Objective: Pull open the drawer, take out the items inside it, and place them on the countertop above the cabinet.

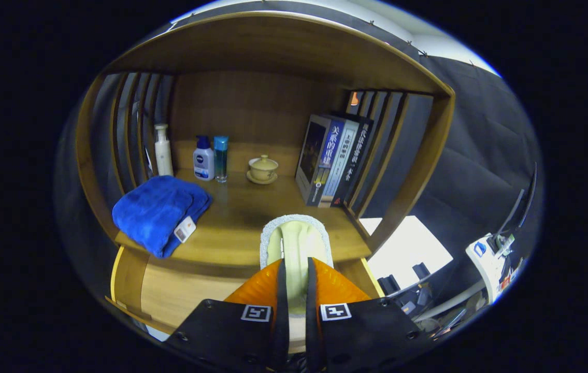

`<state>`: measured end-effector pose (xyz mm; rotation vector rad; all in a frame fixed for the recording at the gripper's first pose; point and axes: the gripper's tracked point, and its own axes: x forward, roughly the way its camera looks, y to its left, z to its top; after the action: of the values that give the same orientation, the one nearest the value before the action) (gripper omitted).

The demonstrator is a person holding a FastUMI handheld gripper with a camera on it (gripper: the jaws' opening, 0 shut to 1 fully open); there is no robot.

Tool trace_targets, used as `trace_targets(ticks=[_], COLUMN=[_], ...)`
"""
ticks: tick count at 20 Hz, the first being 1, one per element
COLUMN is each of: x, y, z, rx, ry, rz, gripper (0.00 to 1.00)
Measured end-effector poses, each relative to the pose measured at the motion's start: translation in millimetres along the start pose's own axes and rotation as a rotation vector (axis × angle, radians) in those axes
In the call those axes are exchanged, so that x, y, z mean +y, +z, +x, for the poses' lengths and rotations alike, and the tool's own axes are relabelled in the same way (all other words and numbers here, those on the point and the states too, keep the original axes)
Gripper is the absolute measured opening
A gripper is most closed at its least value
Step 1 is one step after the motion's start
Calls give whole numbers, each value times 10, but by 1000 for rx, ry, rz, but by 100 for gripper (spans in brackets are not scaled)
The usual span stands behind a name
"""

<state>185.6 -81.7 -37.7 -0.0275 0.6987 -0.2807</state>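
Observation:
My gripper (294,269) is shut on a pale yellow cloth pad with a grey fuzzy rim (296,241); both fingers press its sides. The pad's far end reaches over the front edge of the wooden countertop (242,212). Below and left of the fingers, the wooden drawer (180,298) stands pulled open, its visible bottom bare. A folded blue towel (161,210) with a white tag lies on the countertop's left front corner, overhanging the edge.
On the countertop's back stand a white bottle (163,150), a white-and-blue pump bottle (203,158), a slim teal bottle (220,158) and a lidded tea cup on a saucer (262,169). Leaning books (332,160) fill the right side. Slatted side walls and a top shelf enclose the countertop.

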Motion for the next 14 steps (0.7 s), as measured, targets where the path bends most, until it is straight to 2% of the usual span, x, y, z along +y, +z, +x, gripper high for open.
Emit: trace_targets(ticks=[7, 14], x=[419, 755], y=[397, 343], z=[565, 1125], rx=[18, 77], ry=[143, 219], rz=[26, 10], gripper=[21, 21])
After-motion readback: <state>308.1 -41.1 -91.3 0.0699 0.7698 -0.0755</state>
